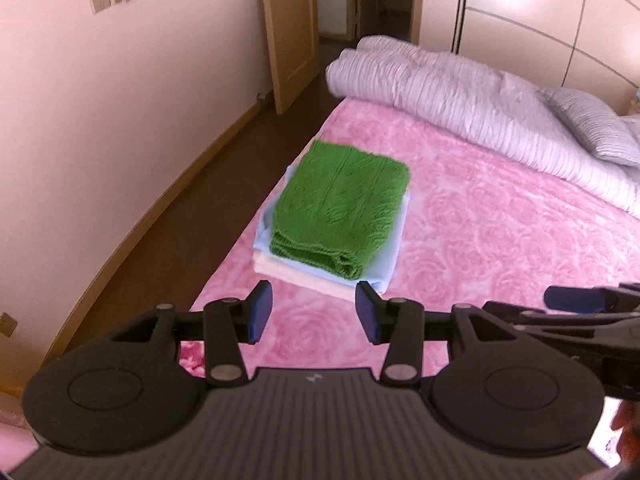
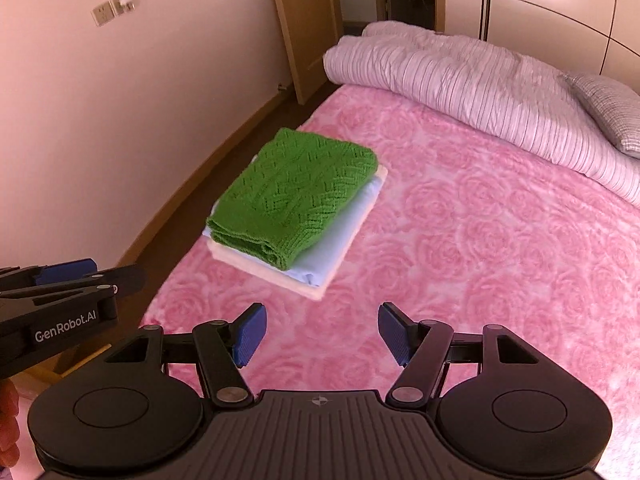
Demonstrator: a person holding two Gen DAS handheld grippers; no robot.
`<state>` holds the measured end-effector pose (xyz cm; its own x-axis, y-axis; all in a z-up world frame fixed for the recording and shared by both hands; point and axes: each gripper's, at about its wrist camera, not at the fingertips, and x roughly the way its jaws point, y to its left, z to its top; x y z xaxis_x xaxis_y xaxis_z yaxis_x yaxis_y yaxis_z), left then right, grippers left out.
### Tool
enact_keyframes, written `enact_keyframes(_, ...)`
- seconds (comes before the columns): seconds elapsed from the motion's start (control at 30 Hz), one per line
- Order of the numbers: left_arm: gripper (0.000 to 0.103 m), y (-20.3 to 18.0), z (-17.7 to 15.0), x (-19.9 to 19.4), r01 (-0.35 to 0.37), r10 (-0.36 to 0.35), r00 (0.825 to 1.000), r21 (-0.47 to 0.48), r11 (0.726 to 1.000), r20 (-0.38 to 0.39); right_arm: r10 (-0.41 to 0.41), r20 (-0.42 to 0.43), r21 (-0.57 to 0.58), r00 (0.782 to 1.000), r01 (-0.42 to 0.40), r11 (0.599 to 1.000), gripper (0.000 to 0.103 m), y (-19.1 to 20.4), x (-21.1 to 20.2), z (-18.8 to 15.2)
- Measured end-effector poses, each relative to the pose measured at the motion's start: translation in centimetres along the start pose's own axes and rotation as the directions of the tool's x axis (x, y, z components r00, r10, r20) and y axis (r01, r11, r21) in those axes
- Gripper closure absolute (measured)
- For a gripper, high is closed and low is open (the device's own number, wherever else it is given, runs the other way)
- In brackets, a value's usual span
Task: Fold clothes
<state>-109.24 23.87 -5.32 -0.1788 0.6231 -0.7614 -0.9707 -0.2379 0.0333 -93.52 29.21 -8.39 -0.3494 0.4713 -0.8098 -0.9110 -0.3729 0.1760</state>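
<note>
A folded green knit sweater (image 1: 344, 204) lies on top of a folded light blue garment (image 1: 390, 256) and a folded cream garment (image 1: 288, 274), stacked near the left edge of the pink bed (image 1: 480, 232). The stack also shows in the right wrist view: green sweater (image 2: 292, 196), blue garment (image 2: 332, 256), cream garment (image 2: 256, 266). My left gripper (image 1: 314, 312) is open and empty, hovering just short of the stack. My right gripper (image 2: 320, 334) is open and empty, a little back from the stack. Each gripper appears at the other view's edge.
A rolled striped duvet (image 1: 460, 96) and a grey pillow (image 1: 592, 128) lie along the far side of the bed. Brown floor (image 1: 168, 216) and a pink wall (image 1: 100, 112) run along the left. An open wooden door (image 1: 290, 28) stands beyond.
</note>
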Motion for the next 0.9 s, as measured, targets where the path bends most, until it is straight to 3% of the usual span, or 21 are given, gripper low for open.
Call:
enact_keyframes(0.23,0.063,-0.5,-3.3,-2.4,0.069,-0.068,0.998,0.017,0.997,-0.017,-0.052,-0.002,0.016,0.999,0.052,0.998,0.037,0.4,-2.5,-3.9)
enact_keyframes(0.43,0.066,-0.7,-6.1,-4.1,0.060,-0.060,0.998,0.050,0.997,-0.004,-0.061,0.008,0.080,0.998,0.060,0.995,0.037,0.4,-4.2,-7.0)
enact_keyframes(0.63,0.066,-2.2,-6.1,-5.4,0.042,-0.043,0.999,0.029,0.999,0.015,-0.040,0.039,0.061,0.998,0.038,0.997,0.037,-0.3,-5.9,-6.1)
enact_keyframes(0.9,0.066,-6.6,-5.6,-5.4,-0.004,0.004,1.000,-0.054,0.999,-0.005,0.024,0.012,-0.039,1.000,-0.023,0.999,0.037,-4.3,-5.9,-4.3)
